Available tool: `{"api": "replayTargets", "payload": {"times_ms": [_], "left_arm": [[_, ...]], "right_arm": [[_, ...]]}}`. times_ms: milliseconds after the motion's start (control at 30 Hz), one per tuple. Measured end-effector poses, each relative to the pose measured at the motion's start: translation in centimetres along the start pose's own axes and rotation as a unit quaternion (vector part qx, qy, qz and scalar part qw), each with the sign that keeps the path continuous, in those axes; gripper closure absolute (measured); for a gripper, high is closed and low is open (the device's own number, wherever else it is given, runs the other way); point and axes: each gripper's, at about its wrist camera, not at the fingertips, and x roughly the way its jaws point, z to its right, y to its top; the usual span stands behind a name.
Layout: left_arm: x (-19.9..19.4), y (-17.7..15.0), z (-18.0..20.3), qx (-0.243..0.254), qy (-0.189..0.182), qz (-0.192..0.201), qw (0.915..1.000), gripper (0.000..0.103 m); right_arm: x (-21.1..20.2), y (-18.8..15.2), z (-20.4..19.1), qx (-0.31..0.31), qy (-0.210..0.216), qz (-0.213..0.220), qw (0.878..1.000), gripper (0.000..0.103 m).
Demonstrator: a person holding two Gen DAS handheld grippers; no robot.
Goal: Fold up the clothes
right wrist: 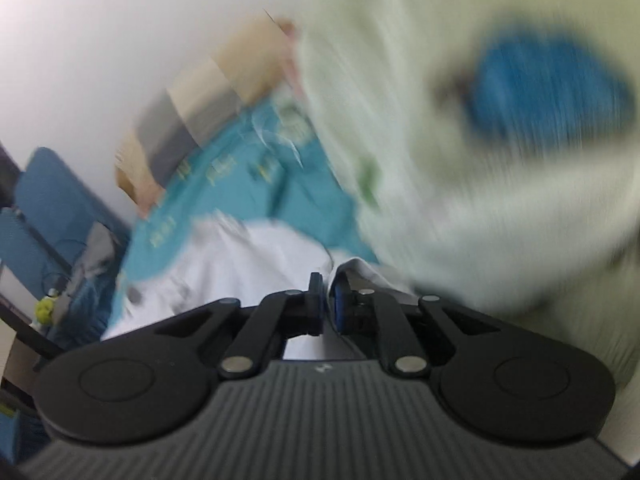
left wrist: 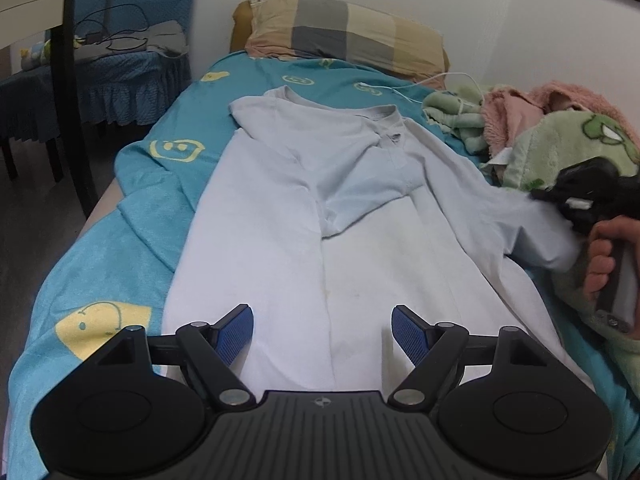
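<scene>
Left wrist view: shirt (left wrist: 320, 200) spread face-up along the bed (left wrist: 160, 184), collar far, hem near. Left sleeve already folded across the chest; right sleeve stretched out toward the right gripper (left wrist: 576, 196) at the right edge. Left gripper (left wrist: 322, 330) over the hem, jaws wide apart, holding nothing.

Right wrist view: heavily blurred. Right gripper jaws nearly together, apparently clamped on a white edge of the shirt (right wrist: 248, 264), likely the sleeve cuff.

Judged early: one sleeve in, second sleeve and body folds left.
</scene>
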Motion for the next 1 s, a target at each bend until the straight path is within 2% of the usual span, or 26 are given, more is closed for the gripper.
{"api": "replayTargets", "payload": {"times_ms": [67,200,333,400,533,600,700,733,767,800,833,867,1000], "left_arm": [[-0.5,0.5,-0.6,-0.004,0.010,0.010,0.9999,0.025],[-1.5,1.6,-1.8,-0.011,0.030,0.032,0.9990,0.025],[-2.5,2.7,-3.0,-0.017,0.050,0.054,0.9972,0.025],[-3.0,3.3,-3.9,-0.024,0.061,0.065,0.9957,0.025],[-4.0,3.8,-6.4,-0.052,0.078,0.080,0.9925,0.025],[-4.1,3.8,-7.5,-0.067,0.078,0.079,0.9916,0.025],[-4.0,3.7,-8.5,-0.077,0.076,0.074,0.9914,0.025],[-3.8,3.6,-8.7,-0.079,0.076,0.072,0.9914,0.025],[-3.6,3.5,-8.8,-0.081,0.073,0.069,0.9916,0.025],[-3.3,3.4,-8.8,-0.083,0.068,0.066,0.9920,0.025],[-3.1,3.4,-8.7,-0.083,0.063,0.062,0.9926,0.025],[-2.8,3.4,-8.6,-0.083,0.057,0.058,0.9932,0.025],[-2.2,2.8,-7.1,-0.061,0.042,0.047,0.9962,0.025]], "right_arm": [[-1.3,1.1,-1.0,-0.024,0.004,0.033,0.999,0.095],[-2.1,3.1,-3.4,-0.063,-0.013,0.070,0.995,0.095],[-2.2,3.3,-9.9,-0.148,0.012,0.098,0.984,0.095],[-1.9,1.8,-14.0,-0.192,0.038,0.097,0.976,0.095],[0.7,-4.3,-22.4,-0.289,0.101,0.052,0.951,0.095],[2.7,-7.6,-24.6,-0.317,0.124,0.009,0.940,0.094],[5.5,-11.1,-25.4,-0.327,0.157,-0.052,0.931,0.093],[5.9,-11.5,-25.2,-0.326,0.159,-0.068,0.930,0.087],[6.2,-12.0,-25.0,-0.324,0.161,-0.083,0.928,0.068],[5.3,-11.8,-24.4,-0.326,0.164,-0.083,0.928,0.056],[4.4,-11.6,-23.9,-0.327,0.166,-0.082,0.927,0.037],[3.4,-11.4,-23.3,-0.328,0.168,-0.081,0.926,0.033],[-1.0,-10.1,-20.8,-0.327,0.173,-0.079,0.926,0.033]]}}
